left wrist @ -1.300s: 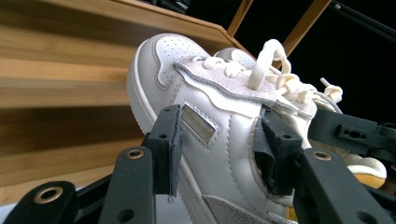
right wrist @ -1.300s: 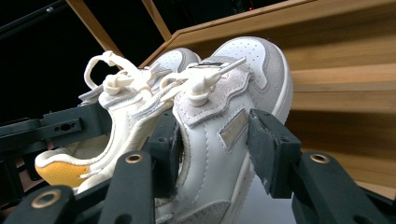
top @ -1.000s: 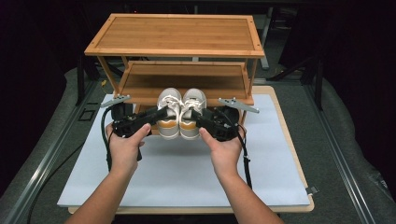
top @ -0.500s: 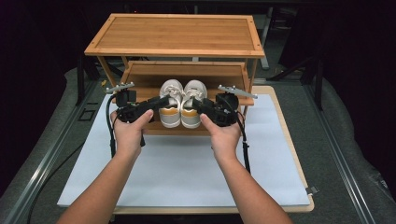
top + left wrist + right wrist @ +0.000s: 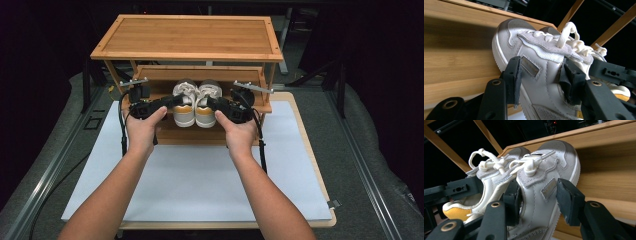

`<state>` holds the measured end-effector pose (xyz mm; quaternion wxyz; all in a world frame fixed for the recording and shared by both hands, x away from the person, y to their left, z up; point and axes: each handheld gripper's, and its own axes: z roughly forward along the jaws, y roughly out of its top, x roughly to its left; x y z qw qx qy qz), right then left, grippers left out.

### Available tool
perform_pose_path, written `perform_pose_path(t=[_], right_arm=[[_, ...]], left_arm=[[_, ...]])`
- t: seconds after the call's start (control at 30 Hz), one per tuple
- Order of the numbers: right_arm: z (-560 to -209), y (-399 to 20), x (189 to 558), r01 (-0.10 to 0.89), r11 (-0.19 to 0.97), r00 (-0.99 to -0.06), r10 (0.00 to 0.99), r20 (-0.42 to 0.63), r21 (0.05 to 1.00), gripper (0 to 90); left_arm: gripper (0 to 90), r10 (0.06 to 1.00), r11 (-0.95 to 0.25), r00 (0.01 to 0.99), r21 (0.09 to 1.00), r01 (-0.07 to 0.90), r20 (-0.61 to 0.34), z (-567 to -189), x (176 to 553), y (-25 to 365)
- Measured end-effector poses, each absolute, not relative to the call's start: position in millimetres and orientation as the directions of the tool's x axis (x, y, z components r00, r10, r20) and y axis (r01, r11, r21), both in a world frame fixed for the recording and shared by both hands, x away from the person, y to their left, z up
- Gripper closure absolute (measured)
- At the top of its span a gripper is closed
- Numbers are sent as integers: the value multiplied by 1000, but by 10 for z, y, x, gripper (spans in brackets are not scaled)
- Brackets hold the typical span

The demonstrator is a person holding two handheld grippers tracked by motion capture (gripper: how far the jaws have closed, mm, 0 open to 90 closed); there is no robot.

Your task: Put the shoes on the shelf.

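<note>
Shoes: left shoe point(image 5: 184, 106) clamped at midfoot by left gripper point(image 5: 172, 102); right shoe point(image 5: 206, 106) likewise by right gripper point(image 5: 212, 104). Pair side by side at lower shelf point(image 5: 250, 80) of rack point(image 5: 187, 37). Judged light, uppers soft and yielding; firmer hold near sole.

Light falls from above onto the white mat point(image 5: 200, 180) and the wooden rack point(image 5: 187, 37), both evenly bright in the high view, while the surroundings sink into near black. The rack's top shelf throws shade over the shoes point(image 5: 196, 102) beneath it. The high view is soft and slightly grainy, with little glare. In the gripper views the shoe leather point(image 5: 544, 75) is crisp and brightly lit; the near jaws blur at the bottom edge, and a dark shadow band crosses the wood point(image 5: 609, 155).
</note>
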<state>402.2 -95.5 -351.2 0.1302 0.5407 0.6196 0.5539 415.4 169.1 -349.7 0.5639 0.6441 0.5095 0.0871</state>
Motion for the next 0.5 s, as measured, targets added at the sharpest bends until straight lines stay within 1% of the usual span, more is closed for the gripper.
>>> perform_pose_path(t=[0.37,0.5], right_arm=[[-3538,-951,4137,549,-199,-360,821,444,812,551],[-3537,-941,4190,548,-205,-364,815,452,811,551]], left_arm=[[550,742,169,454,793,585,-493,-3531,4290,1718],[548,746,162,455,796,584,-486,-3524,4334,1709]])
